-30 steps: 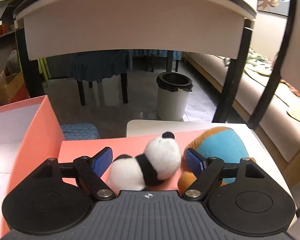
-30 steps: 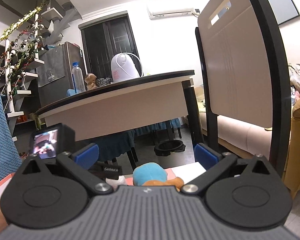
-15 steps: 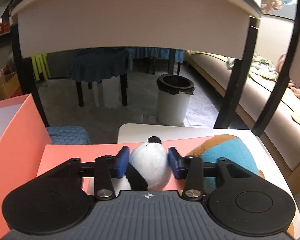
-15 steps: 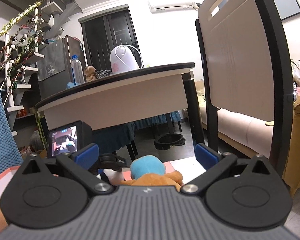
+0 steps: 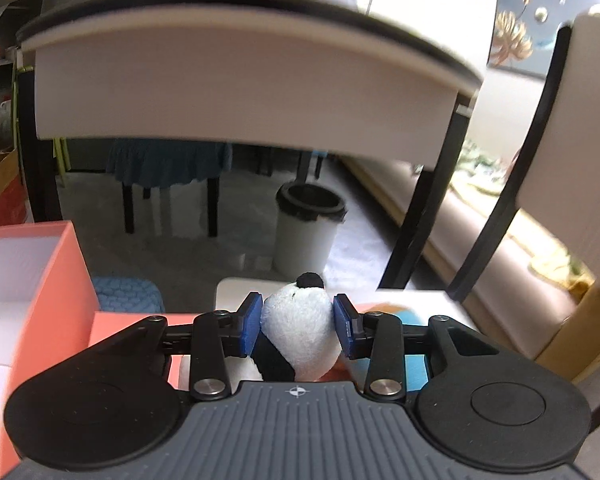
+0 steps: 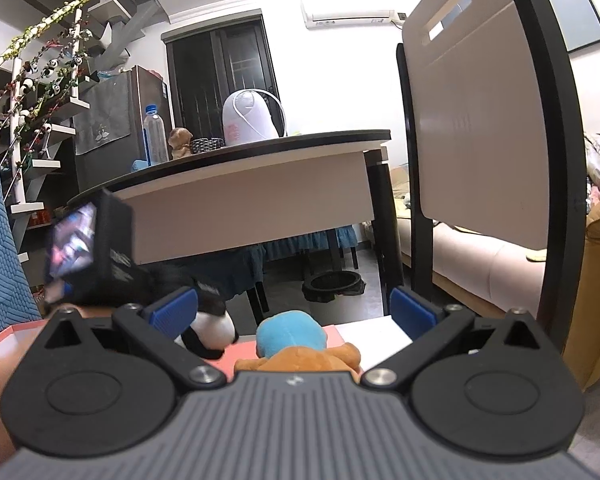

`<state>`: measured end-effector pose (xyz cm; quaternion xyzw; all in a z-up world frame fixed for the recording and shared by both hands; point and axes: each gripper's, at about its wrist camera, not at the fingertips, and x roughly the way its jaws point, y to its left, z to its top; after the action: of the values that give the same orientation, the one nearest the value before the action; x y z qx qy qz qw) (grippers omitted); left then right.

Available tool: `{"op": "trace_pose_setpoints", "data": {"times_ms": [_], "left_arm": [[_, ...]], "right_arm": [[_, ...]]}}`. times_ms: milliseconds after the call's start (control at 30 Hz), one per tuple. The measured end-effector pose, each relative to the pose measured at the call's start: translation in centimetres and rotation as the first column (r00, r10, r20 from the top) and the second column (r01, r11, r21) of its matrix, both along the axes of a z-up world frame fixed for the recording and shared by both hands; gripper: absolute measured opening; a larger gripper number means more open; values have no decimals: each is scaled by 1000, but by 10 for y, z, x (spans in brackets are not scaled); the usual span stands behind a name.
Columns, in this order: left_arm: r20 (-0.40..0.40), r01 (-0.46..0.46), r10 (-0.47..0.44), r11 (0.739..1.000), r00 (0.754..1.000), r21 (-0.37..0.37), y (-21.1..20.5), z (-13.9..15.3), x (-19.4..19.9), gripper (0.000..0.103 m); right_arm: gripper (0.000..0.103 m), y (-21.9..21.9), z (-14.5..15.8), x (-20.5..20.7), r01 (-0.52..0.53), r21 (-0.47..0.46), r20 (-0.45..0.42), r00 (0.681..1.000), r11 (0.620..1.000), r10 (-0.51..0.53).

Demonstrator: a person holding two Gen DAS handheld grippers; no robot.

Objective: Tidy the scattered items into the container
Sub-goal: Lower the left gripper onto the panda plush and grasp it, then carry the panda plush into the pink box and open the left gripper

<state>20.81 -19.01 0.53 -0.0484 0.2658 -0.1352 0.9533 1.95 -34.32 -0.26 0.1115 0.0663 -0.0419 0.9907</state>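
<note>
My left gripper (image 5: pixel 298 326) is shut on a black-and-white panda plush (image 5: pixel 298 334), which it holds a little above a pink lid (image 5: pixel 112 326). The open pink box (image 5: pixel 66 280) with a white inside stands at the left. A blue and orange plush (image 5: pixel 414 364) lies mostly hidden behind the right finger. In the right wrist view that blue and orange plush (image 6: pixel 294 342) lies between the wide-spread fingers of my open right gripper (image 6: pixel 294 314). The panda plush (image 6: pixel 210 330) and the left gripper's camera block (image 6: pixel 88 248) hang at the left.
A big round table (image 5: pixel 236 92) looms ahead, with a lined bin (image 5: pixel 308 232) on the floor beneath it. A chair back (image 6: pixel 476 120) rises on the right, and a sofa (image 5: pixel 500 248) lies beyond. A blue cushion (image 5: pixel 126 294) sits below the box's corner.
The left gripper's fingers closed on the panda plush, then lifted it and tilted upward. The right gripper stayed open over the blue and orange plush.
</note>
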Motion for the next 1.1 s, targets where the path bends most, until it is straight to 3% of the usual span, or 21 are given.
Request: {"op": "trace_pose_setpoints", "data": {"times_ms": [233, 400, 533, 767, 933, 1100], "left_arm": [[68, -35, 40, 997, 997, -70, 45, 44, -28, 43], [62, -136, 141, 987, 988, -81, 98, 54, -34, 43], [17, -242, 244, 966, 970, -90, 148, 52, -31, 43], [-67, -377, 375, 926, 925, -31, 207, 31, -9, 43], [-192, -392, 379, 919, 905, -33, 228, 7, 22, 43], [-222, -378, 370, 926, 902, 9, 217, -3, 42, 44]], "right_arm": [[103, 11, -5, 3, -17, -16, -9, 1000, 1000, 17], [103, 20, -4, 11, -54, 16, -22, 998, 998, 54], [103, 32, -8, 17, -87, 20, -46, 995, 996, 88], [103, 51, -21, 31, -161, 25, -124, 979, 987, 163], [103, 64, -26, 40, -202, 18, -150, 968, 979, 202], [103, 70, -26, 44, -224, 22, -160, 961, 974, 225]]}}
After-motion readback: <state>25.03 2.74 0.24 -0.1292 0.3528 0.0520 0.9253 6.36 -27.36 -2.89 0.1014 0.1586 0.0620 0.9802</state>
